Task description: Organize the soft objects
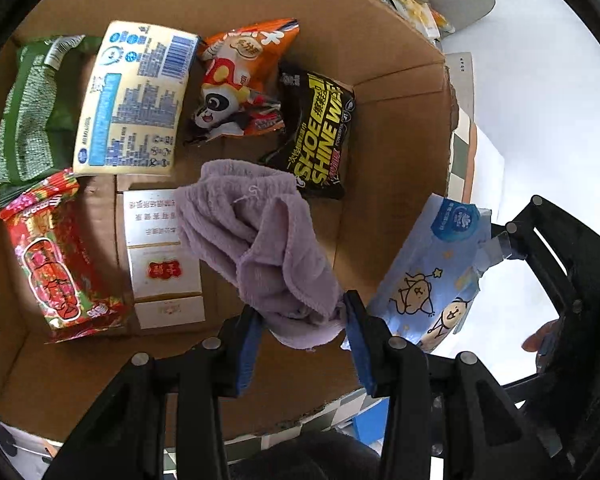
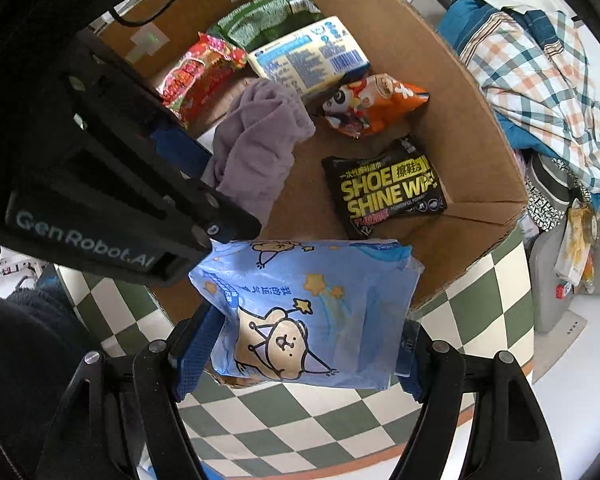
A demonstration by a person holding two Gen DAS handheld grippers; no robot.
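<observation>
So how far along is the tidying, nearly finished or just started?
Partway, it seems. Six packets already lie in the cardboard box, among them the shoe wipes and the panda snack bag. Right now the left gripper holds a purple cloth over the box, and the right gripper holds a blue tissue pack at its rim. More clutter waits outside.

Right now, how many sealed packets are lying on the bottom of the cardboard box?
5: green packet far left, red packet below it, cream packet beside the green, orange snack bag in the middle, black shoe-wipe packet right. The cloth may hide more.
</observation>
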